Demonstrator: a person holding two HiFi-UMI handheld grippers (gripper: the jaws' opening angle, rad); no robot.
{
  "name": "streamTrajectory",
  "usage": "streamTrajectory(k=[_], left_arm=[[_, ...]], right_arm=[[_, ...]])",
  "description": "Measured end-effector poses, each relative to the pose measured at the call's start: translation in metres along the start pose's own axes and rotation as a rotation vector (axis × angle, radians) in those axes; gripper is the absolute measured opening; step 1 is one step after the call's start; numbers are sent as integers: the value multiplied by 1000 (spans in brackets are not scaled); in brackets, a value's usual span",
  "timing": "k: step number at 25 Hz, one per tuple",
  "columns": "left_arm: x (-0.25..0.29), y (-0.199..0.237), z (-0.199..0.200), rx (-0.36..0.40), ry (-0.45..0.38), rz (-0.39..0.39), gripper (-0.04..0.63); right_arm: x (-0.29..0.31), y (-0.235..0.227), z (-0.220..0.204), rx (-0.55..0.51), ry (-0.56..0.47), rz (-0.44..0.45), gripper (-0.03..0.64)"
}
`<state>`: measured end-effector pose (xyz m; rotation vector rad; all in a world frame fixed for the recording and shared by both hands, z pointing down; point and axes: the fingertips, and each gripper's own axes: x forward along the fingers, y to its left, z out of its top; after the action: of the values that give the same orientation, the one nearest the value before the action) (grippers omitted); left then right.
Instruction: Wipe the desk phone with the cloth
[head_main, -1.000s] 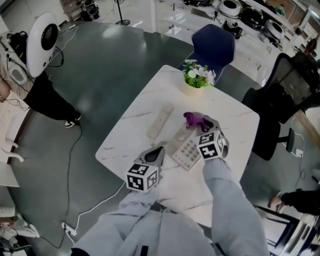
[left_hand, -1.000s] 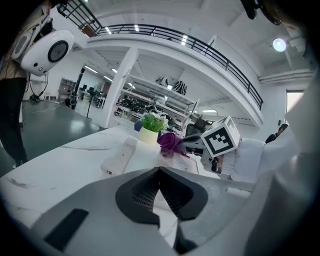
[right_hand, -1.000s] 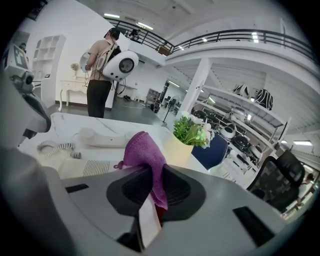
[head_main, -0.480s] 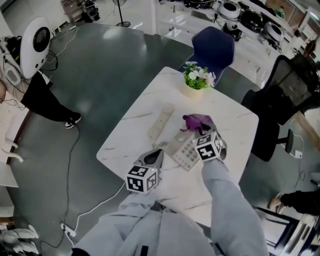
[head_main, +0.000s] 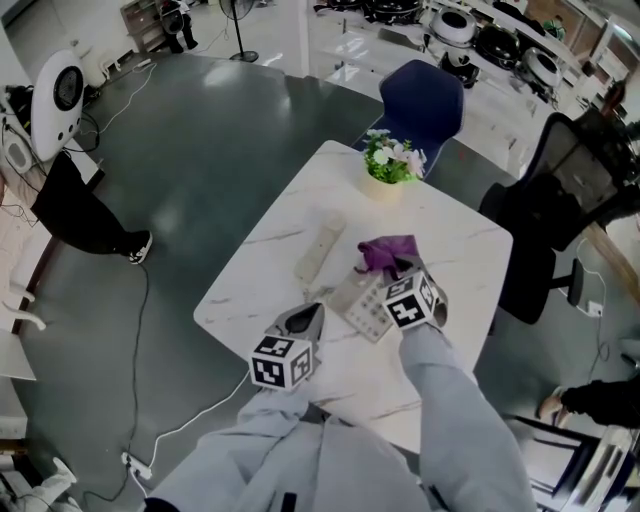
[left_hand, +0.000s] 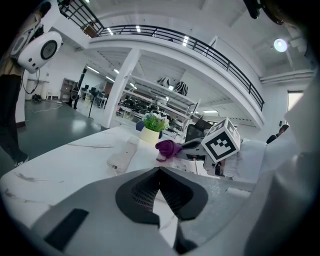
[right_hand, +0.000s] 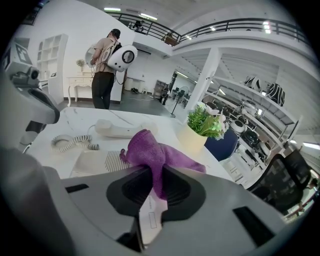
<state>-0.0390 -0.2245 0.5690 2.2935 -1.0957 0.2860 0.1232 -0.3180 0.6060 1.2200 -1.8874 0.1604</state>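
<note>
The right gripper (right_hand: 155, 174) pinches the purple cloth (right_hand: 148, 151) between its jaws over the far edge of the desk phone (head_main: 366, 303) on the white table (head_main: 260, 270), perhaps touching it. The handset (head_main: 320, 250) lies apart to the left with its coiled cord (right_hand: 68, 142), and a flower pot (head_main: 388, 168) stands beyond. The left gripper (left_hand: 160, 172), jaws together on nothing, is just beside the phone's near-left corner.

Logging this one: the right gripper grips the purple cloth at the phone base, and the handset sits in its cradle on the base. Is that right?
Not quite. The handset is off the cradle and lies on the table beside the phone base, as the head view shows. The rest holds: the right gripper is shut on the purple cloth.
</note>
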Motion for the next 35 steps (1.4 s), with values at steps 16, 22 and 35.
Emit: streamTrajectory(k=[16, 22, 35], left_arm=[[-18, -3, -3, -3, -17, 17, -2], [-24, -3, -5, -6, -24, 24, -2], [-38, -2, -12, -13, -25, 44, -2]], right_arm=[[-6, 30, -4, 0, 33, 74, 40], [-8, 40, -7, -9, 52, 98, 40], [-14, 68, -5, -38, 68, 147, 40]])
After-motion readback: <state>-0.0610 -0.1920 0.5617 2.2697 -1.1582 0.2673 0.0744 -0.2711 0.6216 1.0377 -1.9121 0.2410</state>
